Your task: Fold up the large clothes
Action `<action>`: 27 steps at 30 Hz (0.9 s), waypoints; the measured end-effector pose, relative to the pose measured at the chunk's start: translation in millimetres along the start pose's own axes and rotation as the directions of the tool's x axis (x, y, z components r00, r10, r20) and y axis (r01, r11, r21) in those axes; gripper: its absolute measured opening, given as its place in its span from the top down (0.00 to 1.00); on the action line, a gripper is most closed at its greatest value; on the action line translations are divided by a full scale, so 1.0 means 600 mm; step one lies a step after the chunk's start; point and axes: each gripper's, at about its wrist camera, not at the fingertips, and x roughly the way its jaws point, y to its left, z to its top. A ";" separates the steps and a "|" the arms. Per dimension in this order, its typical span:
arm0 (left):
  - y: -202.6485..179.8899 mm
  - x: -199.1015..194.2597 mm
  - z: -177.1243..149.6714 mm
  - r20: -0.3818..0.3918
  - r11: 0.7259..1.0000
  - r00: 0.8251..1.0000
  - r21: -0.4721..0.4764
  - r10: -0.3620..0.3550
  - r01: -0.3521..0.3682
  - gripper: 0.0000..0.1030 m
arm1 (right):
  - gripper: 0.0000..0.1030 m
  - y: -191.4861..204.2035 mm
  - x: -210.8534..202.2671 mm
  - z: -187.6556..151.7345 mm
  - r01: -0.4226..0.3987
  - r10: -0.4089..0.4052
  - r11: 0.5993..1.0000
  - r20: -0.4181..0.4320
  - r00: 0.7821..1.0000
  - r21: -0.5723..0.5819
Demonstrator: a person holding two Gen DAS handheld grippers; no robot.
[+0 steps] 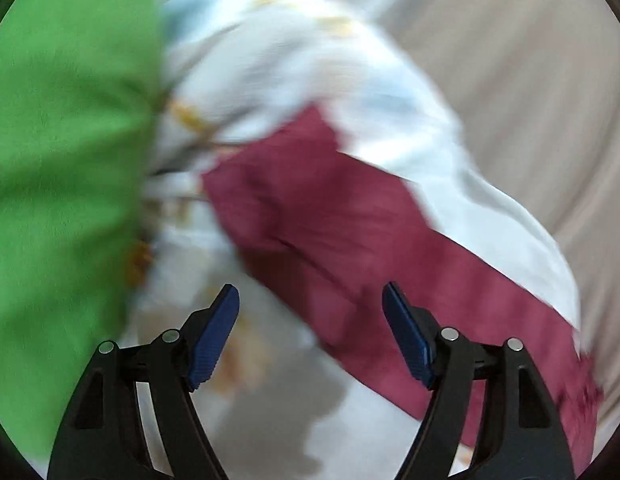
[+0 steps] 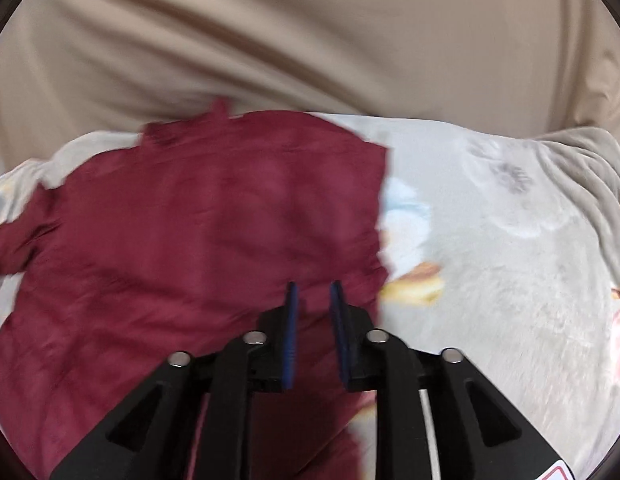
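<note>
A maroon garment (image 2: 190, 240) lies spread on a pale floral sheet (image 2: 489, 260). In the right wrist view it fills the left and centre. My right gripper (image 2: 313, 284) hovers over its right edge, jaws a narrow gap apart, with no cloth pinched between the blue pads. The left wrist view is blurred. There the maroon garment (image 1: 329, 220) runs as a band from the centre to the lower right. My left gripper (image 1: 310, 288) stands wide open above the sheet beside the garment's lower edge, with nothing between its fingers.
A bright green cloth (image 1: 62, 140) fills the left side of the left wrist view. Beige wrinkled fabric (image 2: 270, 40) lies beyond the floral sheet (image 1: 290, 60), and the beige fabric (image 1: 529, 80) also shows at the right of the left wrist view.
</note>
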 end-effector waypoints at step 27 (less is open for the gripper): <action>-0.649 -0.283 -0.625 -0.543 0.416 0.720 0.589 -0.431 0.693 0.63 | 0.58 -0.004 0.006 -0.110 -0.287 0.303 0.935 -0.051 0.952 0.207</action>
